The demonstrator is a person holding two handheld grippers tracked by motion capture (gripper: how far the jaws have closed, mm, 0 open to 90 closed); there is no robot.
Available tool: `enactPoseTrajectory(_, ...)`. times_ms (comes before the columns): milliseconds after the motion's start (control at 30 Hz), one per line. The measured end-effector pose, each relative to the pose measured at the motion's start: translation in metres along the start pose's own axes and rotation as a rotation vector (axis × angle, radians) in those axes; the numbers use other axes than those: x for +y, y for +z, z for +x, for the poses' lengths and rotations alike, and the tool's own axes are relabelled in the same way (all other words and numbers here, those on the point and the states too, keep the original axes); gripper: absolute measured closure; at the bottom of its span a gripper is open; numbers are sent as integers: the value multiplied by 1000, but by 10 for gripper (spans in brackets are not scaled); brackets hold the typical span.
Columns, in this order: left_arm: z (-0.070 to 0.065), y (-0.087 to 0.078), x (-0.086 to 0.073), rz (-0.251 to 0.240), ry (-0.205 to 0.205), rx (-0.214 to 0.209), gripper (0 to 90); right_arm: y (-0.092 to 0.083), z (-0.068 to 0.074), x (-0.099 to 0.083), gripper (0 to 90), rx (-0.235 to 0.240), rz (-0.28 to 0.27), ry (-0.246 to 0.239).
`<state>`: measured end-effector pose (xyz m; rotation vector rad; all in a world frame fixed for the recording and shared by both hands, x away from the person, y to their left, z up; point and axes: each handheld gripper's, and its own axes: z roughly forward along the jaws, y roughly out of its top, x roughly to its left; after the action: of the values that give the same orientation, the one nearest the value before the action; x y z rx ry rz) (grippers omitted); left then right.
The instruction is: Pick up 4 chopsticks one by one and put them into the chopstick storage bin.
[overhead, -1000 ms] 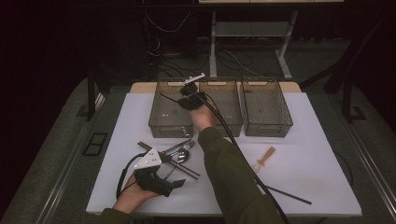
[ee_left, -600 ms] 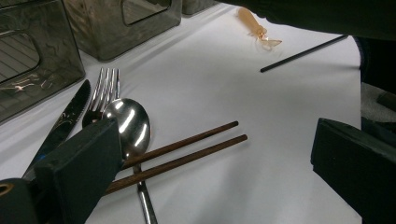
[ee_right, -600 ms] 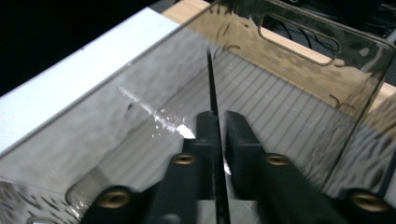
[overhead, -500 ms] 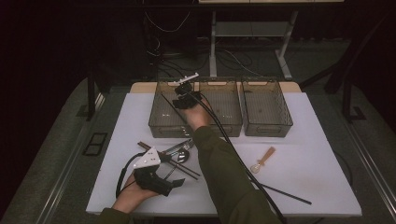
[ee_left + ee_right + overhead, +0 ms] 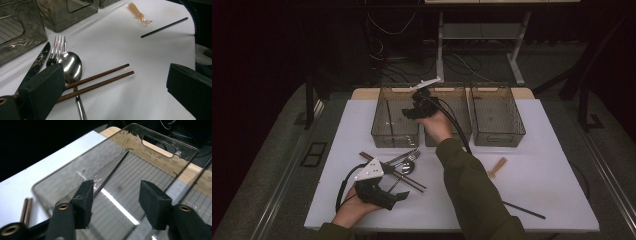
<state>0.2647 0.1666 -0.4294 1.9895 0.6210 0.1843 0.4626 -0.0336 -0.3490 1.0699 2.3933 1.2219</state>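
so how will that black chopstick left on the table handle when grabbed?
The black chopstick looks thin, straight and smooth, so it is probably stiff and light but slippery. Lying flat on the white table, it may roll or skid when nudged.

Black chopstick [image 5: 113, 171]: thin, straight, lying flat on ribbed floor of leftmost clear smoky bin [image 5: 382, 131], running lengthwise beside bin's left wall, untouched.
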Motion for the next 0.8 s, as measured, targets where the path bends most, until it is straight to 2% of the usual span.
enactPoseTrajectory(267,-1,1,0,5,2,4,14,-38,-9,-20,321,27,-5,-30)
enactPoseTrajectory(400,-2,1,-1,8,-10,3,14,-55,-13,-31,254,54,-10,-43)
enactPoseTrajectory(800,-2,2,-2,8,-6,5,13,-95,-26,-63,138,77,-22,-108)
